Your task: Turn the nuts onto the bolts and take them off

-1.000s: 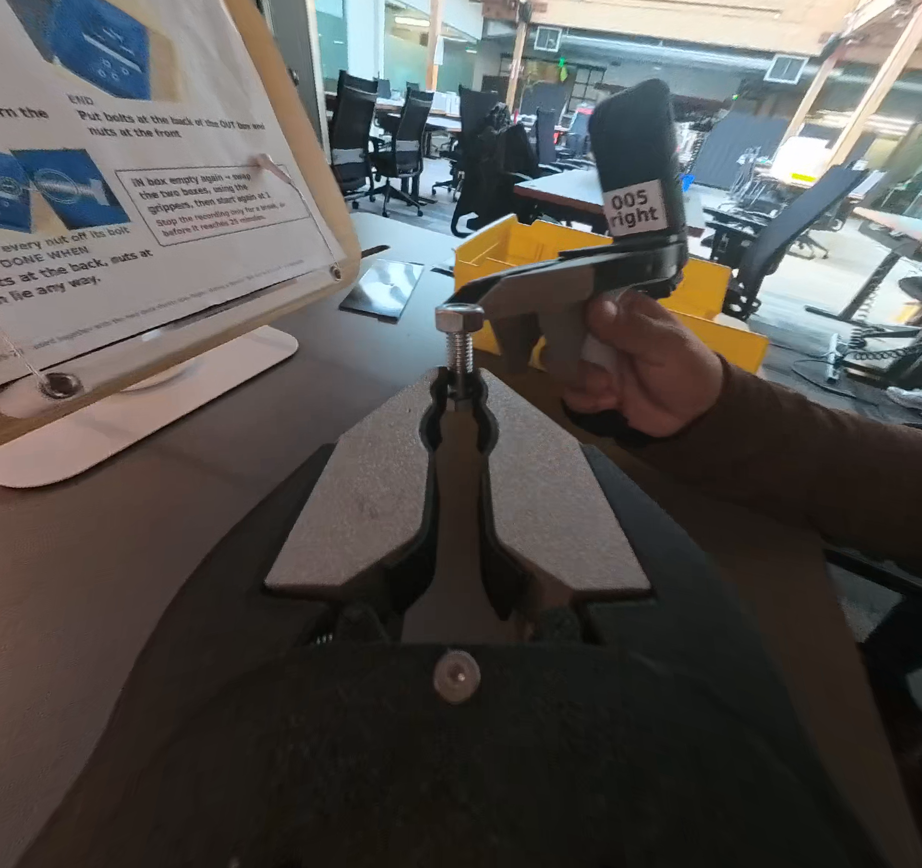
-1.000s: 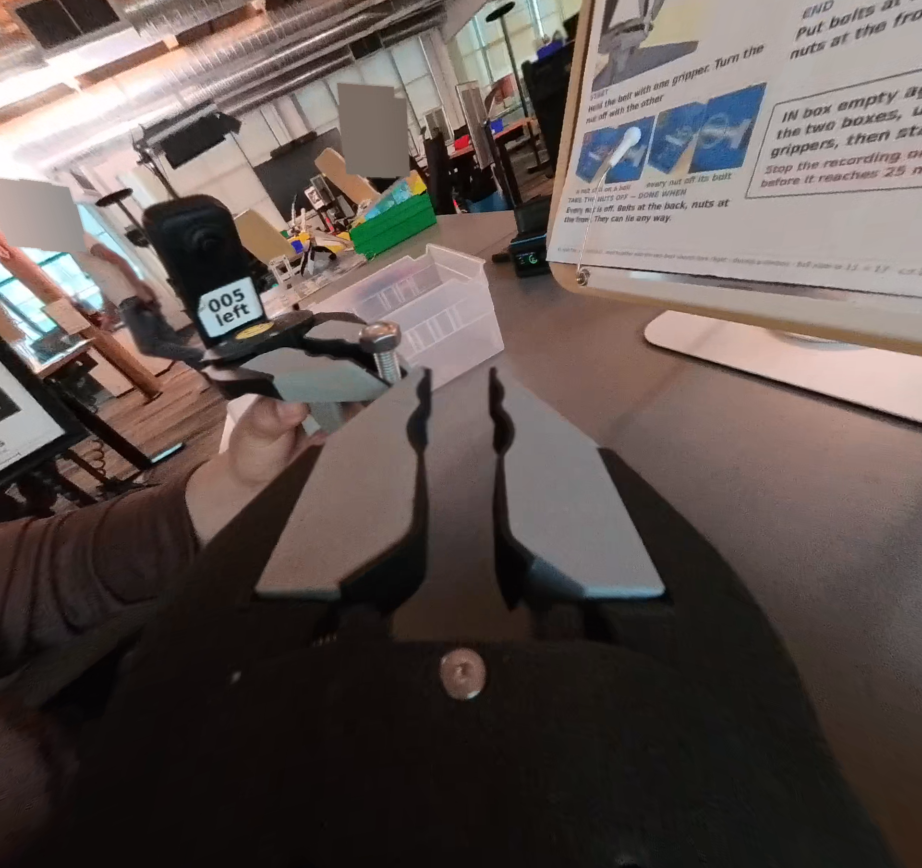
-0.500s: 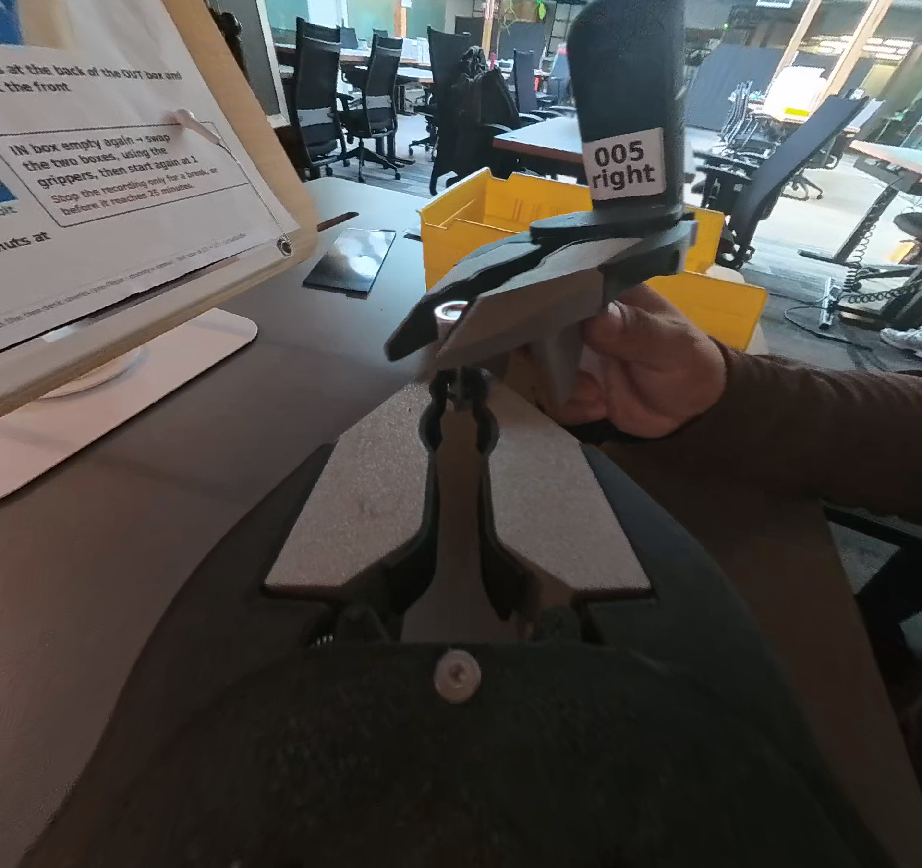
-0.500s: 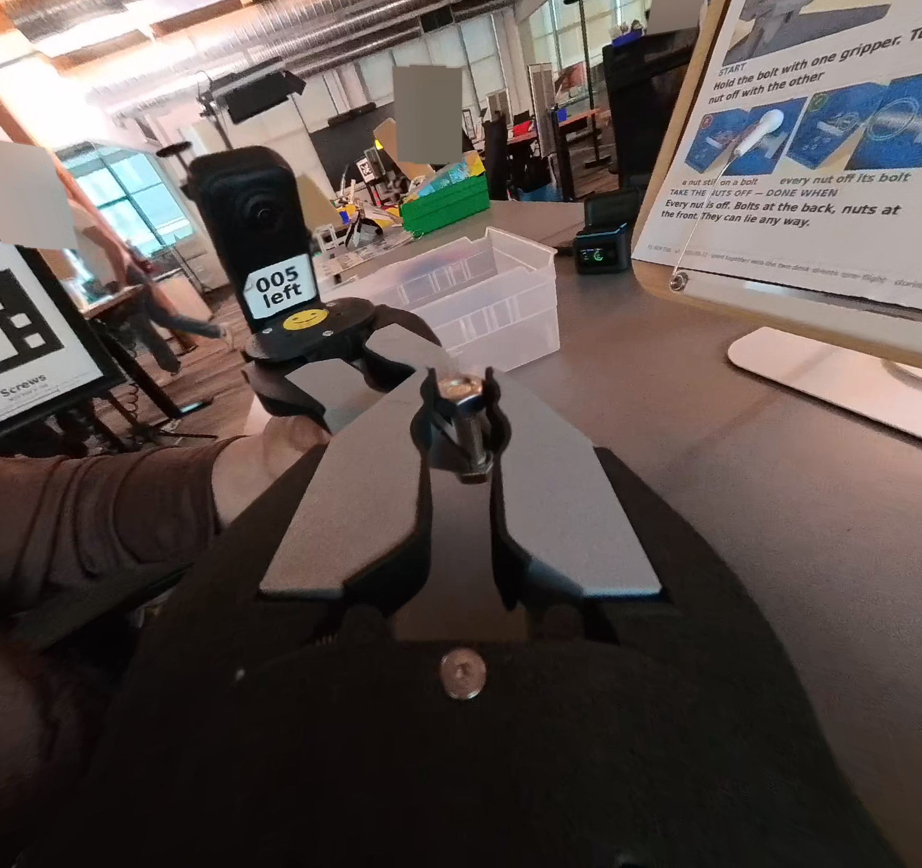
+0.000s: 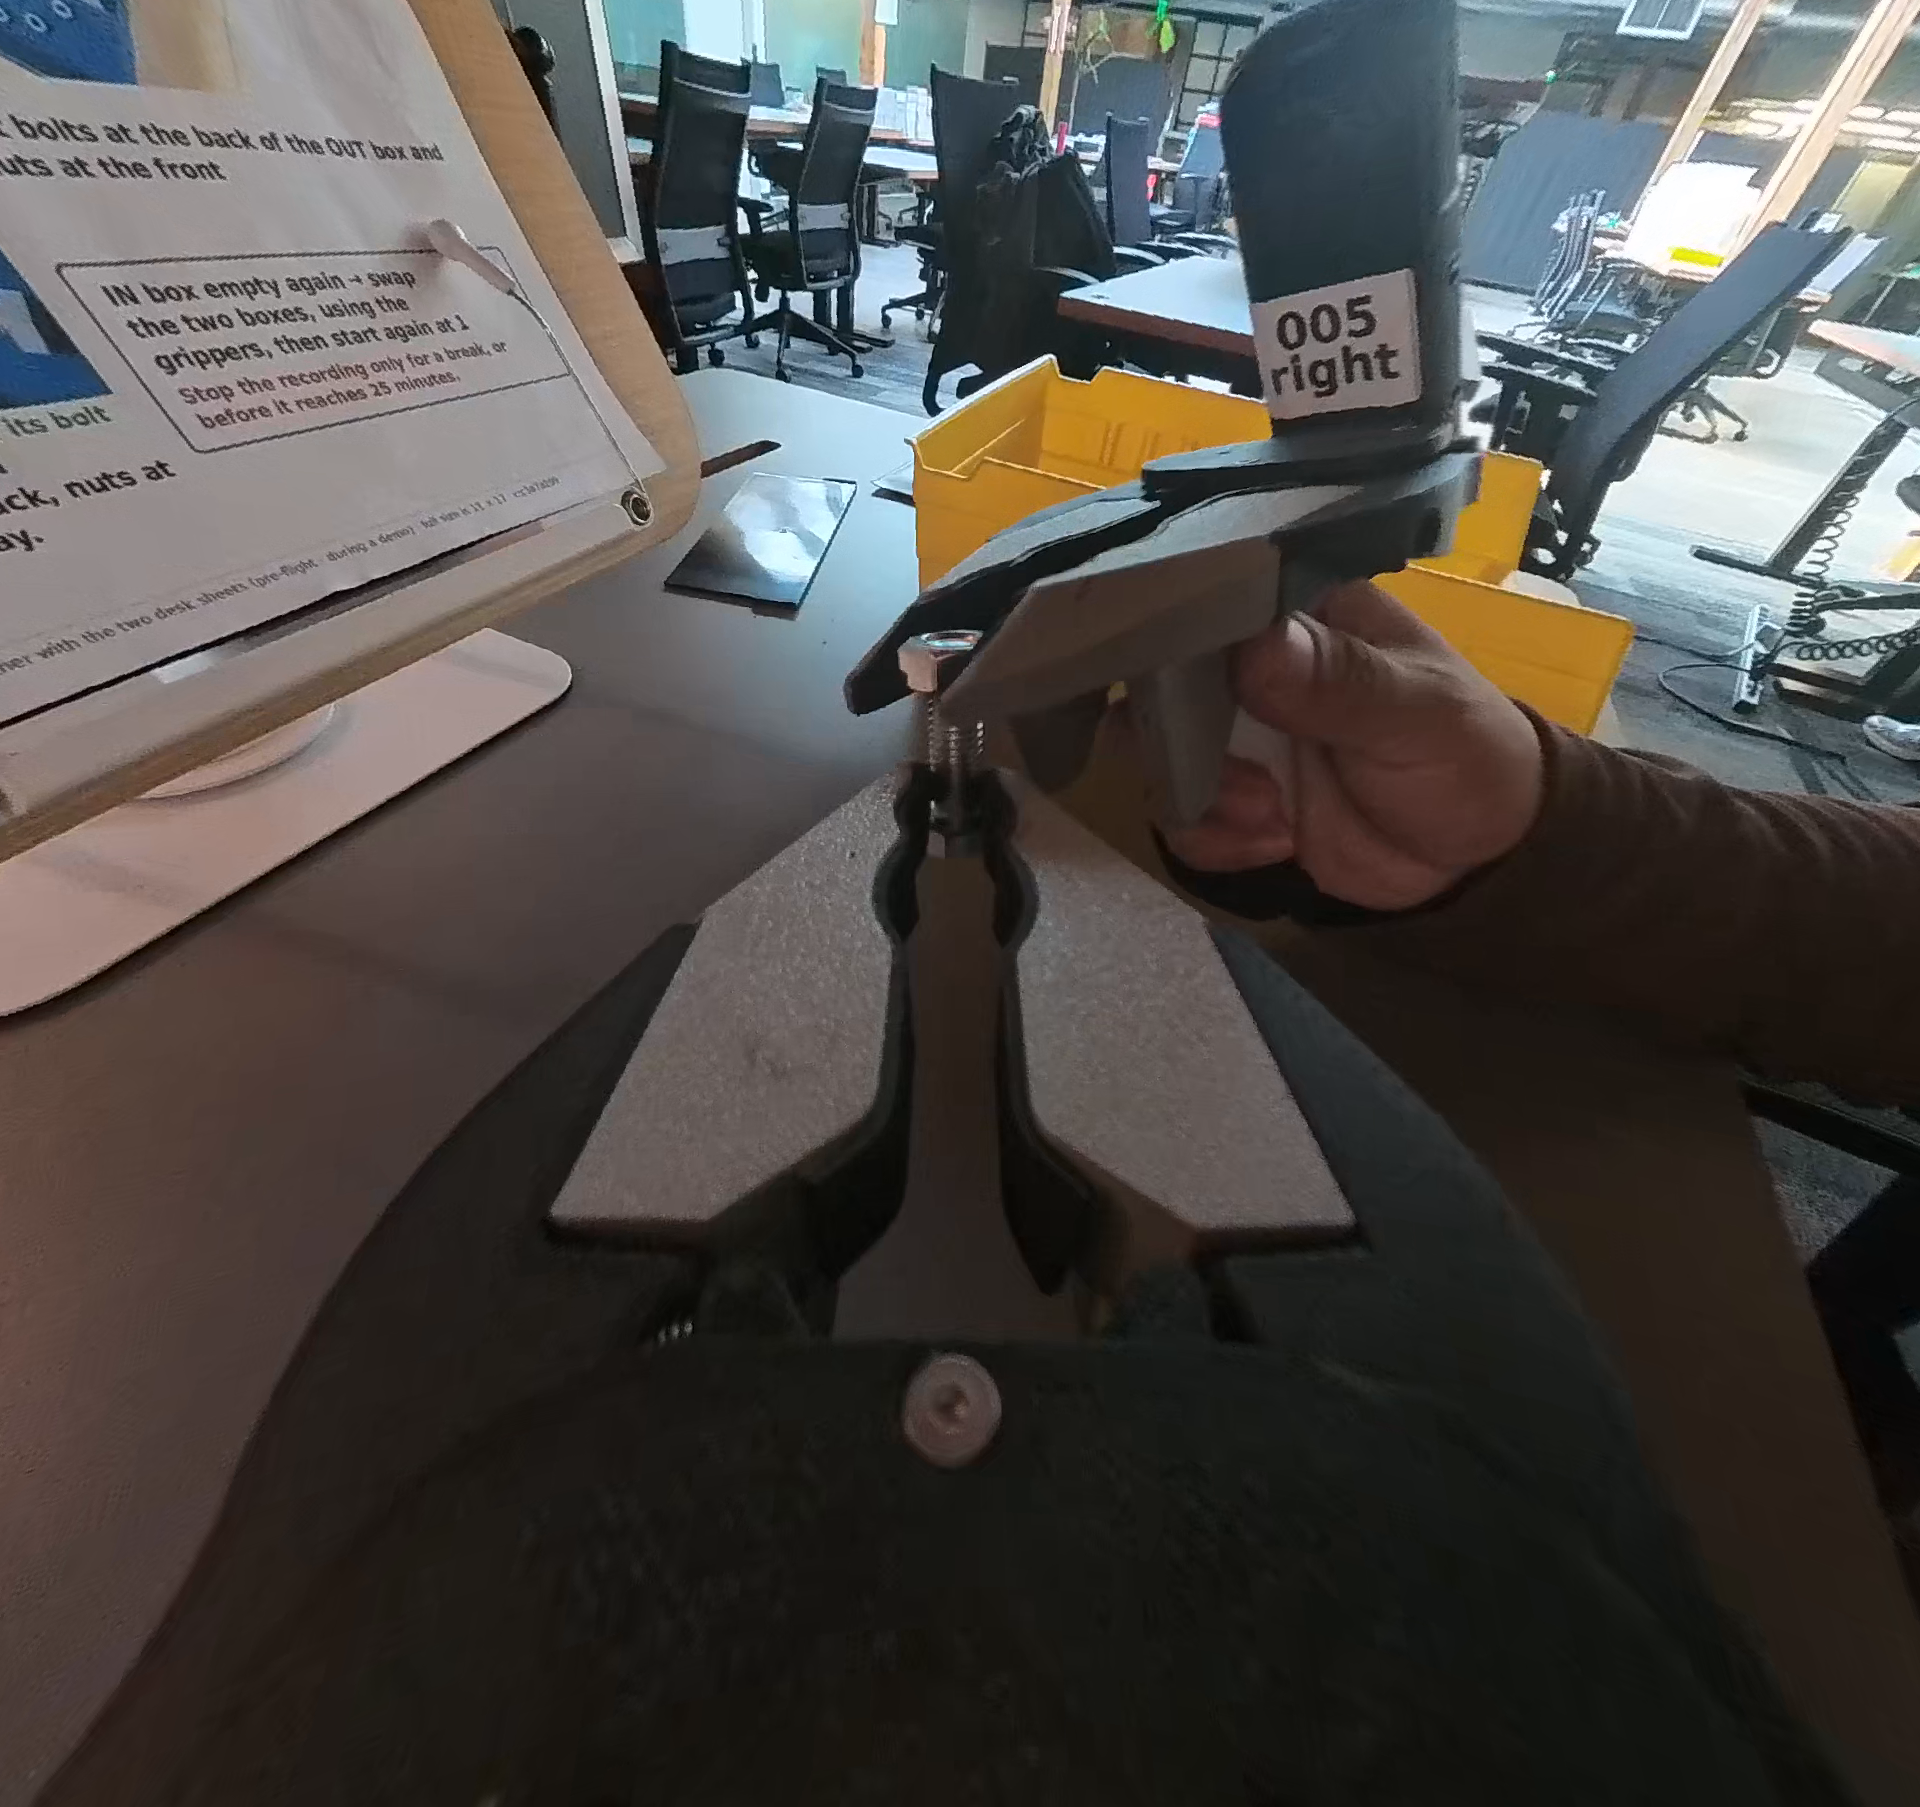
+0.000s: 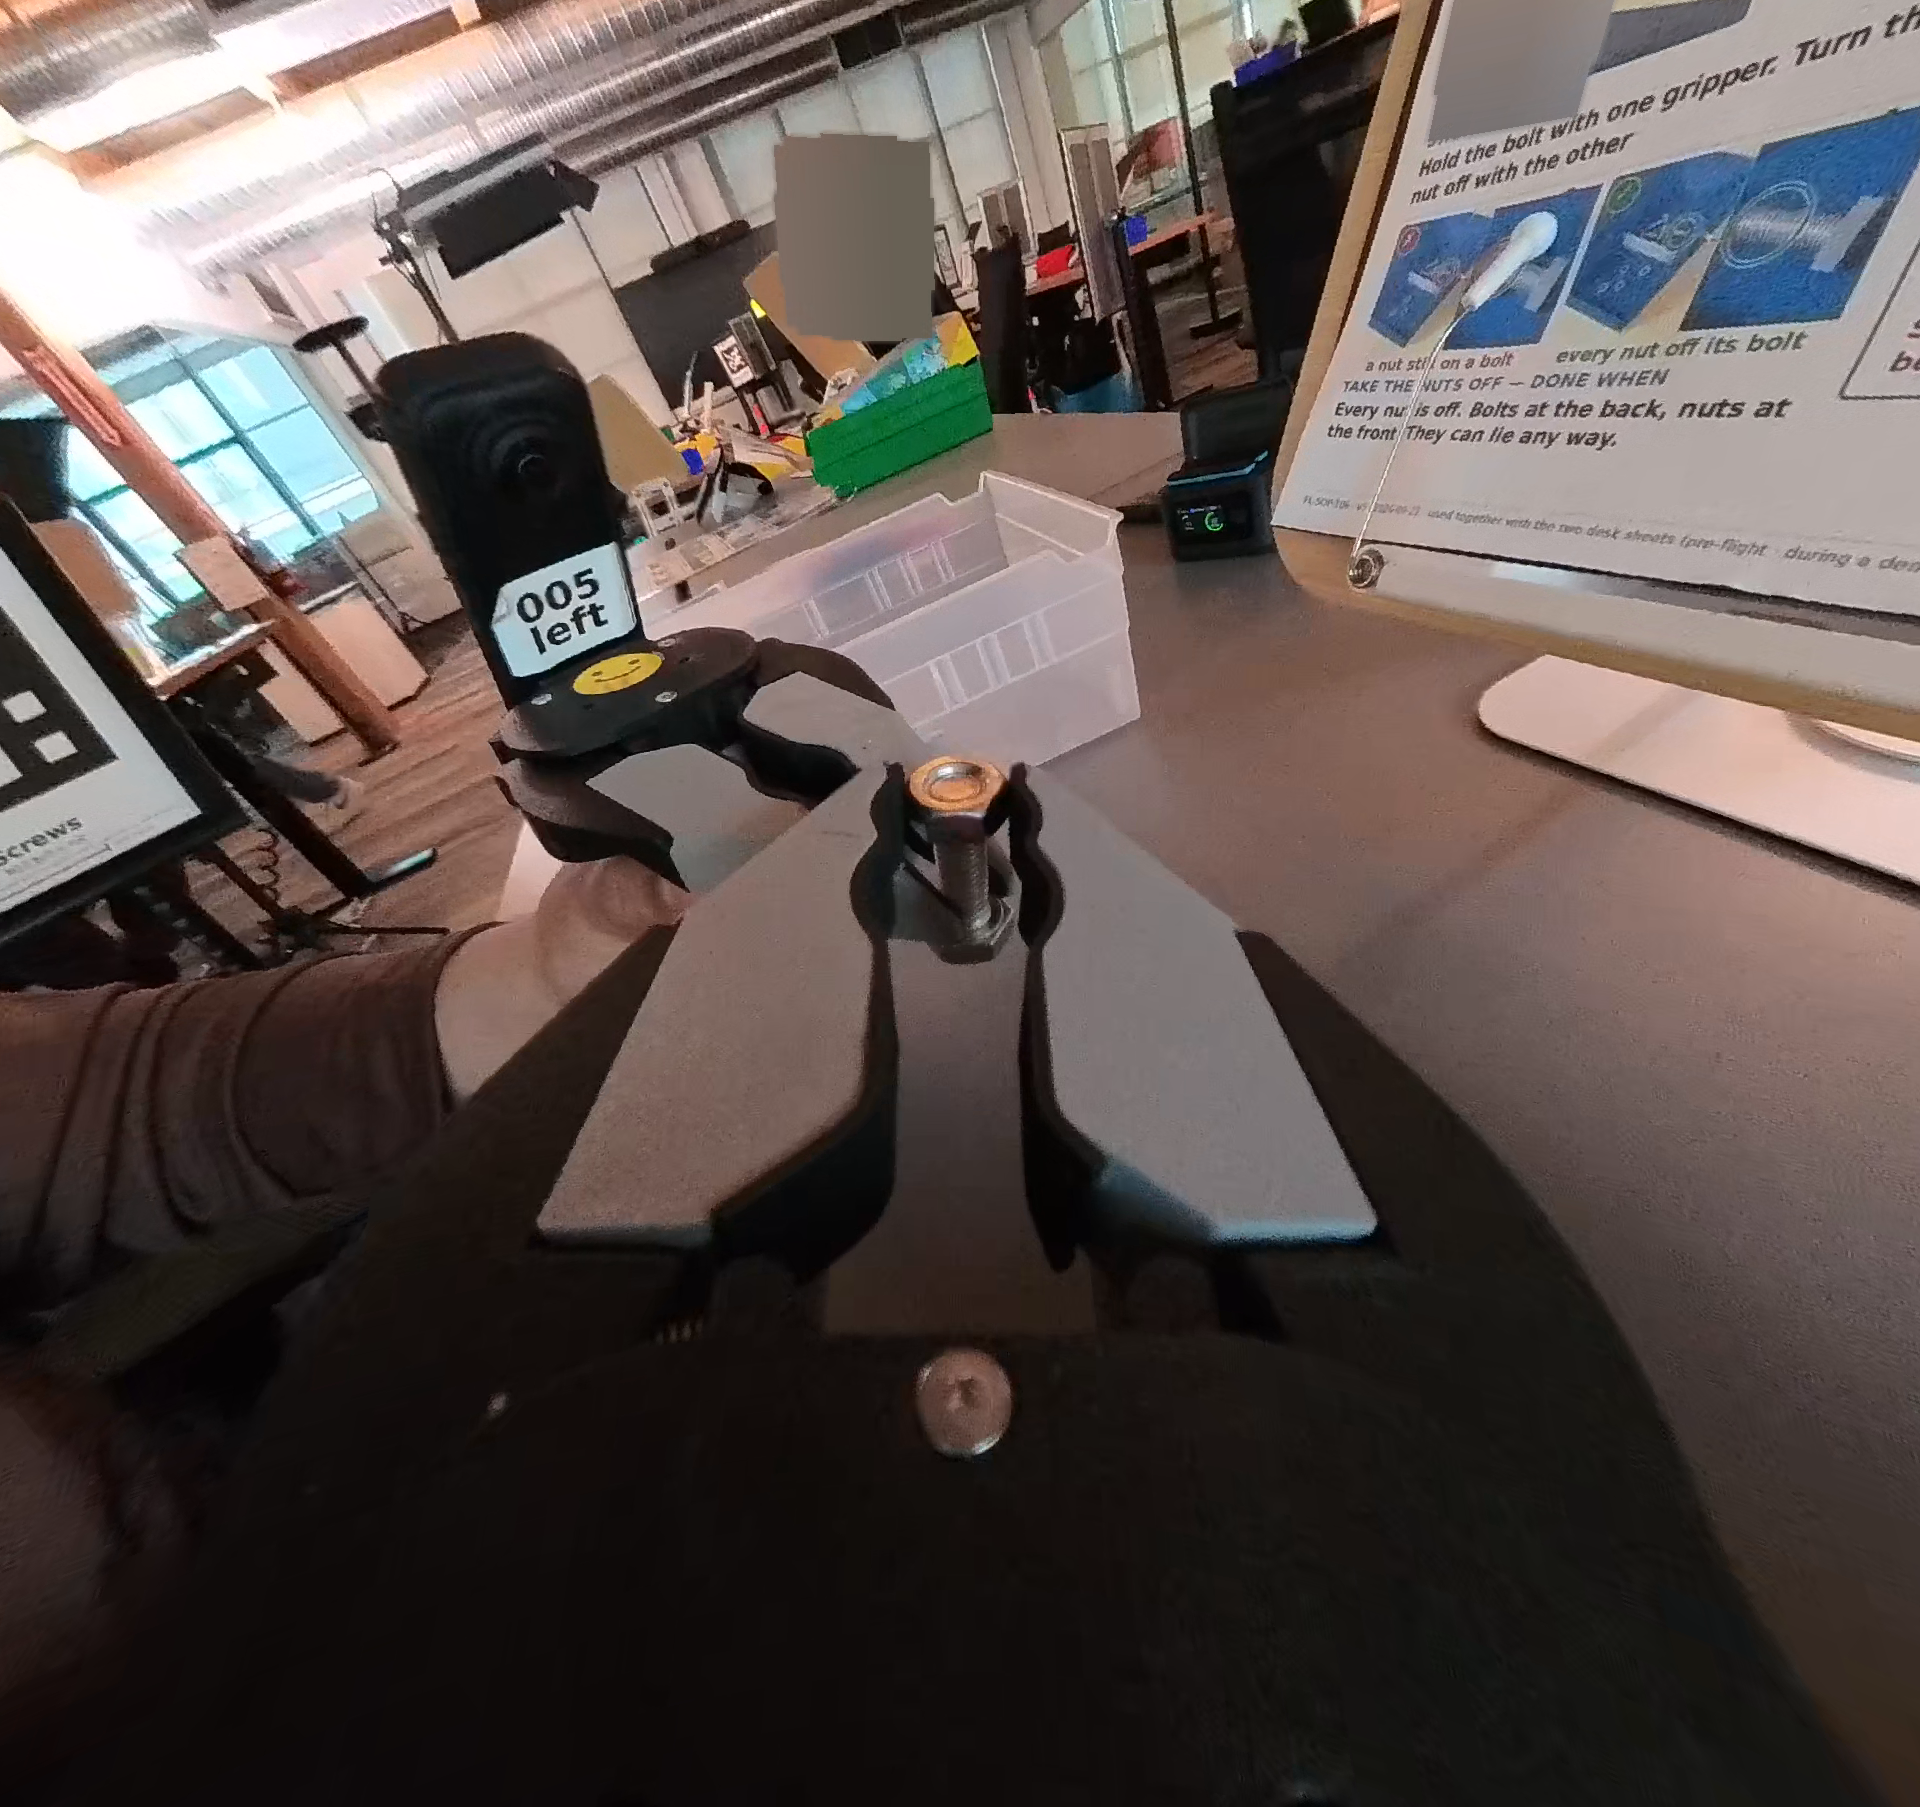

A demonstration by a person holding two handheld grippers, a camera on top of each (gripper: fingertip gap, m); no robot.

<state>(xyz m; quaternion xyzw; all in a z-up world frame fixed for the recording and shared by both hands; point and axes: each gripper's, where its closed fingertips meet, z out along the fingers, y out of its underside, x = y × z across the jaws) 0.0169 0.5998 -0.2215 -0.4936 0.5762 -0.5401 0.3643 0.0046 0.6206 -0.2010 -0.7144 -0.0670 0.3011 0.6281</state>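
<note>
A short steel bolt stands upright above the dark table. My left gripper is shut on the hex nut at the bolt's lower end. My right gripper comes in from the right, held in a hand, and its tips are shut on the bolt's hex head. In the right wrist view my right gripper clasps the head. The threaded shank runs down to the nut. The left gripper's fingertips are hidden under mine there.
A yellow bin stands behind the right gripper. A clear plastic bin stands behind the left one. An instruction sheet on a white-footed stand is at the back of the table. A small black device and a dark flat plate lie nearby. The tips of both grippers are at nearly the same place.
A second ago my right gripper stood open beside the bolt. It has moved over the bolt's head and shut on it, then swung round. My left gripper has kept its hold.
</note>
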